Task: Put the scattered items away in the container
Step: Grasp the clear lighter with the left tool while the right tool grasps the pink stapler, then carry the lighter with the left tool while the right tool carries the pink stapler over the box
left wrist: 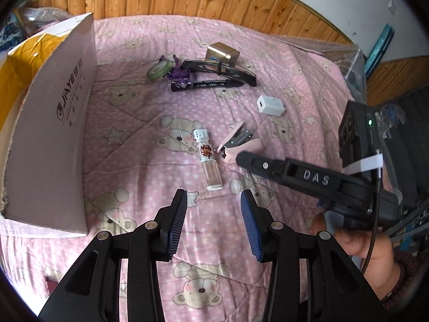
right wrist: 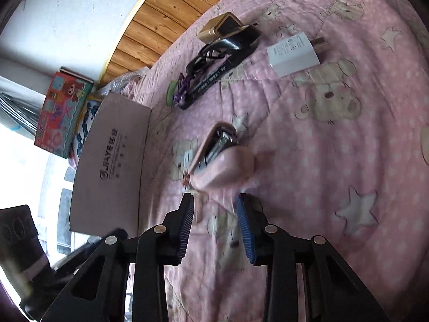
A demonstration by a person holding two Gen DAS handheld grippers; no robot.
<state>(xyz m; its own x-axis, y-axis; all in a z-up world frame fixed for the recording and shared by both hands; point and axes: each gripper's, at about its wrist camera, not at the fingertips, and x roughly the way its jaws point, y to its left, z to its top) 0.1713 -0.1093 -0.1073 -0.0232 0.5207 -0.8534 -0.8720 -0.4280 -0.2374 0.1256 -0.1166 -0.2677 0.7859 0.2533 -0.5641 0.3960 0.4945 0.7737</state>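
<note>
Left jaws released, right jaws unclenched near pink stapler [right wrist: 217,158]; "JIAYE" box [left wrist: 61,123].

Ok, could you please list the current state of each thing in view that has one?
Cardboard box: open, flap up.
Pink stapler: lying on its side, not gripped.
Small clear bottle: lying flat.
White charger: lying flat.
Left gripper: open, empty.
Right gripper: open, just short of the stapler.
</note>
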